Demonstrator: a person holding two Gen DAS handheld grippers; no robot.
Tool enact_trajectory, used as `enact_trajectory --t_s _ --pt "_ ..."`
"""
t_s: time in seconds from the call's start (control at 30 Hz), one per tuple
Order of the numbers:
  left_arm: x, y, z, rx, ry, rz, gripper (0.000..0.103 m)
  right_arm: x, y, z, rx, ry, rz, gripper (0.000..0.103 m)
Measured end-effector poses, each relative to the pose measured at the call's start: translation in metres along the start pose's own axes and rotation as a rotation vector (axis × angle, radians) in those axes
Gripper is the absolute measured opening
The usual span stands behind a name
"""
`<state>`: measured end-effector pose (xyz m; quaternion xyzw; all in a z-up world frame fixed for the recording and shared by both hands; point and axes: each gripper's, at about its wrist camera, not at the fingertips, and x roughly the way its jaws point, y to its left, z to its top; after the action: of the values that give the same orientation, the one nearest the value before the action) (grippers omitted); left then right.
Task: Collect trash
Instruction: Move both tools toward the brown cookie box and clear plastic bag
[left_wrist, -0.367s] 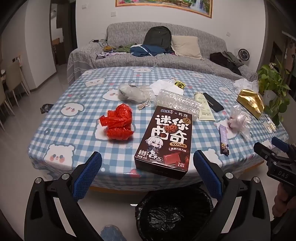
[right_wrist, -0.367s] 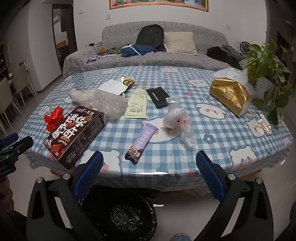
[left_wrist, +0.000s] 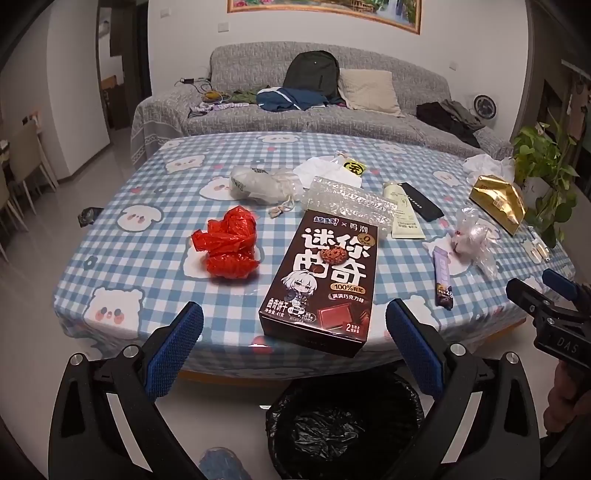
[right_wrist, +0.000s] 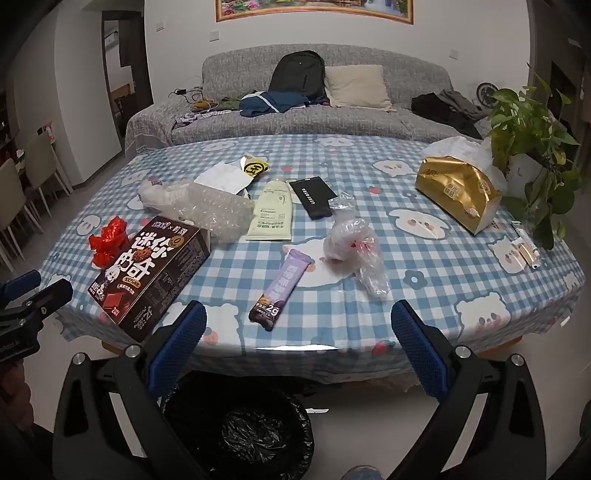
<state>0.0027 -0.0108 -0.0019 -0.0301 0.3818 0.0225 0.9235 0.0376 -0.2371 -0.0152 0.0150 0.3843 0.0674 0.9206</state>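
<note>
Both tongs gape wide, holding nothing — left tongs (left_wrist: 293, 319) just short of the dark biscuit box (left_wrist: 321, 280), right tongs (right_wrist: 298, 319) before the purple sachet (right_wrist: 282, 282) on the worktop (right_wrist: 424, 266).

A home living room is showing here: a grey sofa (left_wrist: 332, 118) is standing against the wall, carrying a backpack (left_wrist: 312, 72), a cushion (left_wrist: 367, 92) and loose clothes, with a framed picture (left_wrist: 325, 11) hanging above it. Dining chairs (left_wrist: 26, 162) are standing at the left, and a potted plant (right_wrist: 528, 147) is sitting on the worktop (right_wrist: 424, 258), which is wearing a checked bear-print cloth.
</note>
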Motion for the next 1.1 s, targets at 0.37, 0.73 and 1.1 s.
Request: enact_trajectory --t_s 0.37,0.73,1.1 --pt "0.0045 -0.0007 -0.0005 -0.006 0.015 -0.011 0.097 0.0015 -0.0024 -0.0001 0.006 -0.003 -0.009 0.096" --pt "0.0090 -0.0014 0.0041 -0.007 0.018 -0.012 0.097 0.0035 -0.0031 0.0005 0.006 -0.002 -0.009 0.096" --pt "0.0096 -0.0017 0.0045 -0.007 0.018 -0.010 0.097 0.0051 -0.0037 0.0005 0.009 0.001 -0.010 0.096"
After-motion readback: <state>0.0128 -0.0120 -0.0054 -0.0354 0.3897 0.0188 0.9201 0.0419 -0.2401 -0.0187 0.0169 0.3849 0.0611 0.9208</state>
